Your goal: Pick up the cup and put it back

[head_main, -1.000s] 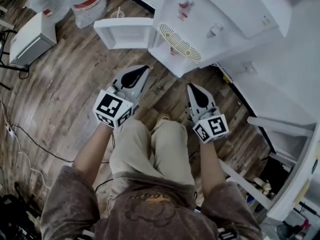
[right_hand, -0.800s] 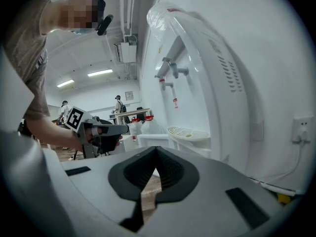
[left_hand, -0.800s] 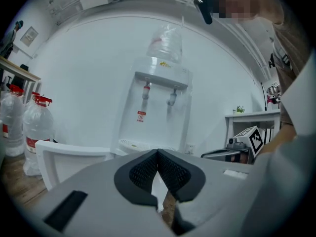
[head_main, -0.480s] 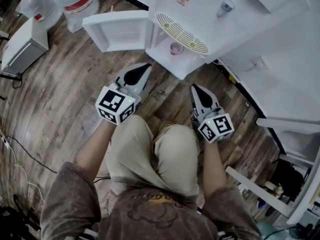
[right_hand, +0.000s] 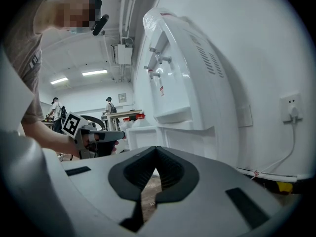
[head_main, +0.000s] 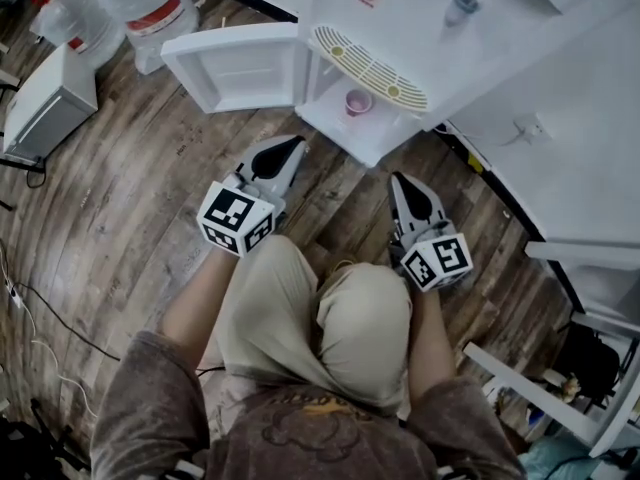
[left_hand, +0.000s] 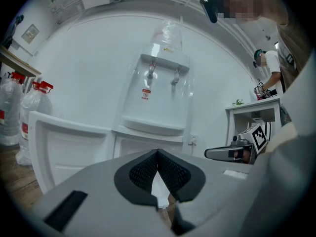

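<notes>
Both tools are closed tight and carry nothing: the left tool (head_main: 291,145) and the right tool (head_main: 398,179) each have their dark pads meeting at the tip, with only floor showing behind. Over the last second both have sunk lower as the person crouches, knees (head_main: 340,298) now tucked up between the forearms. The view has also shifted, so the pink cup (head_main: 358,101), hidden a second ago, now shows. It stands upright in the open compartment (head_main: 345,128) at the foot of the white water dispenser (head_main: 420,18), just under the slatted drip tray (head_main: 372,68). It is ahead of the tools, between their lines and well apart from both. This looks like the approach; the pick-up has not begun, and a tool must open before it can take the cup.

The compartment door (head_main: 235,66) hangs swung out to the left, ahead of the left tool, and the drip tray overhangs the cup, so entry probably has to be low and level. Large water bottles (head_main: 160,8) and a white box (head_main: 50,93) stand on the wooden floor (head_main: 120,188) further left, out of the way.
</notes>
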Motion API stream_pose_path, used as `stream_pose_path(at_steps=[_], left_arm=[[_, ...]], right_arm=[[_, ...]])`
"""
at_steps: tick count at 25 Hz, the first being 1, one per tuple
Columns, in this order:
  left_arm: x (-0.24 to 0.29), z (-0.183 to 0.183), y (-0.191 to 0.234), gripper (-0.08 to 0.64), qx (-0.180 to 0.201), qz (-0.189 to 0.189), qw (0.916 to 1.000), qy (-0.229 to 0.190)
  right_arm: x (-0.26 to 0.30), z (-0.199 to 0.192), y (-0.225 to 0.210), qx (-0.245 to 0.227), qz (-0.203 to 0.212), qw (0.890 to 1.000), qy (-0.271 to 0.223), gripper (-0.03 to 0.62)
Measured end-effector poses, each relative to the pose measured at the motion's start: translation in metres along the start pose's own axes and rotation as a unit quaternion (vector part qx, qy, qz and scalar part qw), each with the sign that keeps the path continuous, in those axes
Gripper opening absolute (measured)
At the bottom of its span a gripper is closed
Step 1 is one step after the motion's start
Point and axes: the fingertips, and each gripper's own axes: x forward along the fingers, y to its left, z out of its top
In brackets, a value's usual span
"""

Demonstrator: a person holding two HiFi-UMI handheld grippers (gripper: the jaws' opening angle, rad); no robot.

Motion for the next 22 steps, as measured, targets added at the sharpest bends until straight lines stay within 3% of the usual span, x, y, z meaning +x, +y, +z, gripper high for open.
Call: stream_pose_path(at_steps=[5,14,22], left_arm=[[0.003,-0.007,0.006,0.002,-0.002,0.009,0.9999,-0.007],[0.004,-0.011,0.004,0.241,-0.034,-0.015,0.999,-0.023],[0.027,-0.043,0.013,0.336,-0.037,-0.009,0.9992,-0.01]], right_arm=[[0.004,-0.007,0.001,0.002,0.0,1.0,0.003,0.003],[0.006,-0.011,0.009,0.003,0.009,1.0,0.006,0.003],[0.007,-0.018,0.019,0.005,0.021,1.0,0.015,0.003]])
